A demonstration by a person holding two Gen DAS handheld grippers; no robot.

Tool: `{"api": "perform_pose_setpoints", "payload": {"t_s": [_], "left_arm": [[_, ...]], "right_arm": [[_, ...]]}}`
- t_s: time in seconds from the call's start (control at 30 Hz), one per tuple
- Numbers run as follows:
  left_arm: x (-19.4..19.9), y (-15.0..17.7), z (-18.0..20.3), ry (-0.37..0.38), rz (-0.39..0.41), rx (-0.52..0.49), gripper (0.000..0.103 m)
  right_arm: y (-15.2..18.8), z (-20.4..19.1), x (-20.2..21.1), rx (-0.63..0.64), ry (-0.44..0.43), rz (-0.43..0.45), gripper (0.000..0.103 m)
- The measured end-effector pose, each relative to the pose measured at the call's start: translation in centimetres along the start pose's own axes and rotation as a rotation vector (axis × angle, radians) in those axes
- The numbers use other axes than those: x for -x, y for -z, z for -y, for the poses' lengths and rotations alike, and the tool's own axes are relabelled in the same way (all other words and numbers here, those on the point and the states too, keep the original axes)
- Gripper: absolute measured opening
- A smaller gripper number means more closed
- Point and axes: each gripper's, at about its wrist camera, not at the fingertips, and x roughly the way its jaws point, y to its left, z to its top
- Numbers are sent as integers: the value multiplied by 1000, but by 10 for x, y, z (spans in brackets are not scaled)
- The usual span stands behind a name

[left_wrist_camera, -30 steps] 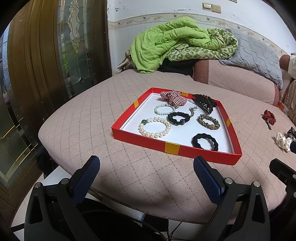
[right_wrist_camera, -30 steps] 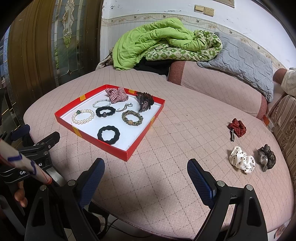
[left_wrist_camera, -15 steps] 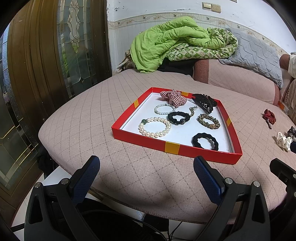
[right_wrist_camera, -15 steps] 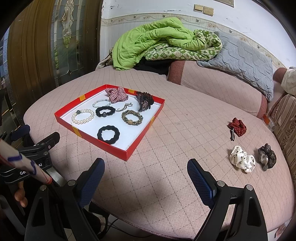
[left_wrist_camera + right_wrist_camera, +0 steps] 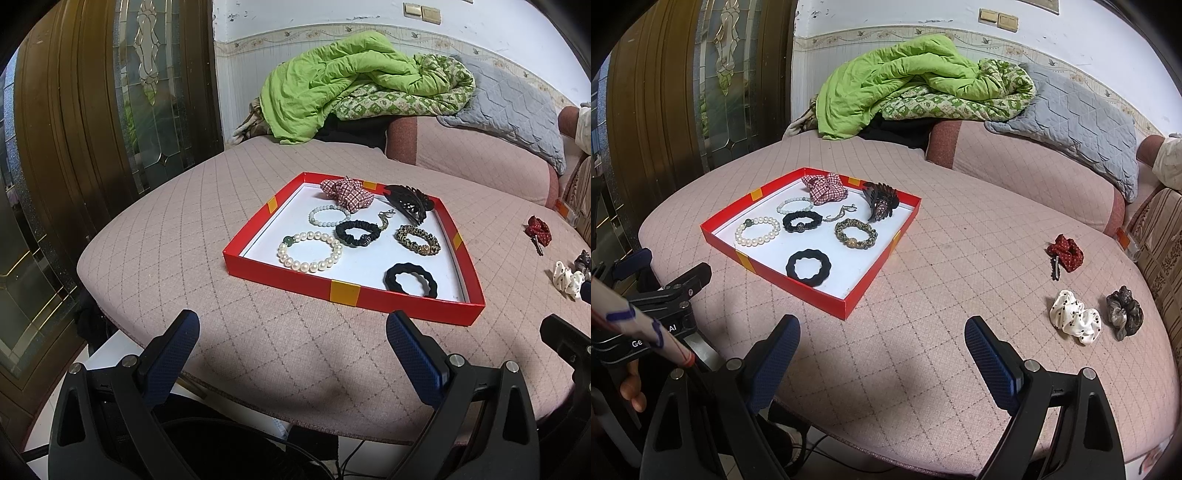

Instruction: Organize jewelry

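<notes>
Hovering at the bed's [image 5: 923, 295] near edge, your left gripper [image 5: 291, 347] and right gripper [image 5: 882, 350] gape wide, empty, unmoved since before. Right of the tray [image 5: 871, 275] lies open quilt, then three scrunchies [image 5: 1075, 321].

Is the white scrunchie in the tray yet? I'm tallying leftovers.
No, the white scrunchie lies on the cushion, well apart from the tray.

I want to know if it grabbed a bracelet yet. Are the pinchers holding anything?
No. The left gripper and the right gripper are both open and empty, above the near edge of the pink cushion.
</notes>
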Motion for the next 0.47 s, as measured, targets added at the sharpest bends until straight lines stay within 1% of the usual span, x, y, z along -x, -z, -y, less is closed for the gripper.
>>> {"api": "perform_pose_setpoints", "payload": {"t_s": [0.2,0.3,0.33,0.37,0.43,0.47], "left_arm": [[-2,4,-2,-1,-10,-3,101],[-2,4,2,-33,-56,-21,101],[-2,4,5,-42,-66,-41,101],[-1,4,12,-48,-60,-84,101],[4,4,25,-46,-22,-130,101],[5,2,34,-27,-16,-146,101]], "right_arm": [[0,0,0,1,-3,-1,93],[0,3,0,-8,-5,0,93],[0,5,0,-16,-5,-1,93],[0,9,0,-33,-8,-4,93],[1,20,-1,-71,0,-7,93],[2,26,-1,-86,9,-9,93]]}}
